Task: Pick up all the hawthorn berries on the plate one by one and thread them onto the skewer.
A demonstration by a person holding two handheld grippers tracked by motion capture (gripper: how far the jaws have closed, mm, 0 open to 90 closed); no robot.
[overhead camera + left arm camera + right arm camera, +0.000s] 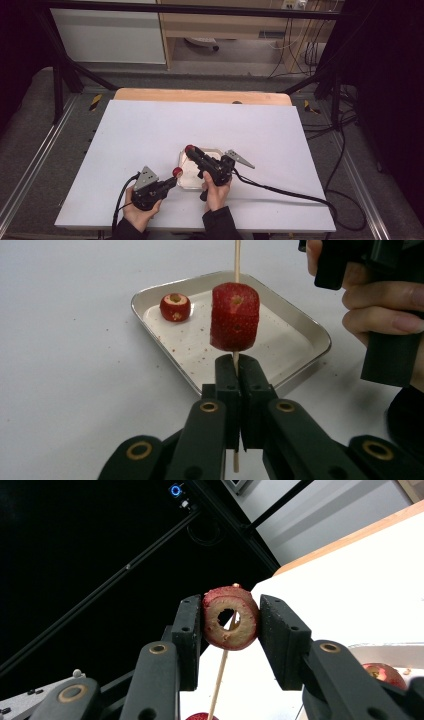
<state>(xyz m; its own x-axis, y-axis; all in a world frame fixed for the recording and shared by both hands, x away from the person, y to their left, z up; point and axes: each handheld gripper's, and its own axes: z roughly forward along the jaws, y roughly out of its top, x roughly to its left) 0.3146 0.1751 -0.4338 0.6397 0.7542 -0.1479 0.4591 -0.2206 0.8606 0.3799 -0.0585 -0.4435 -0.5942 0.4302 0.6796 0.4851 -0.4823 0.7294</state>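
Threading fruit onto a stick here, and it's fiddly stuff. The left gripper [235, 371] has its black jaws pressed tight on a thin pale wooden skewer [237, 260], standing upright just in front of the shallow square metal tray [310, 325], with one cored red fruit piece [235, 316] already sitting on the stick right above the jaw tips. The right gripper [230, 622] is pinching a second red fruit ring with a hollow middle [230, 618] by its outer sides, and the skewer tip looks lined up with that hole. A third small red cored piece [175, 307] lies in the tray's far corner. I'd guess these pieces are light, soft and a bit slick with juice, so squeezing harder would likely crush or split the ring; holding it by the skin sides, hole facing the stick, seems right. That skewer is probably thin enough to flex or snap, so gripping it low and close under the fruit makes sense.
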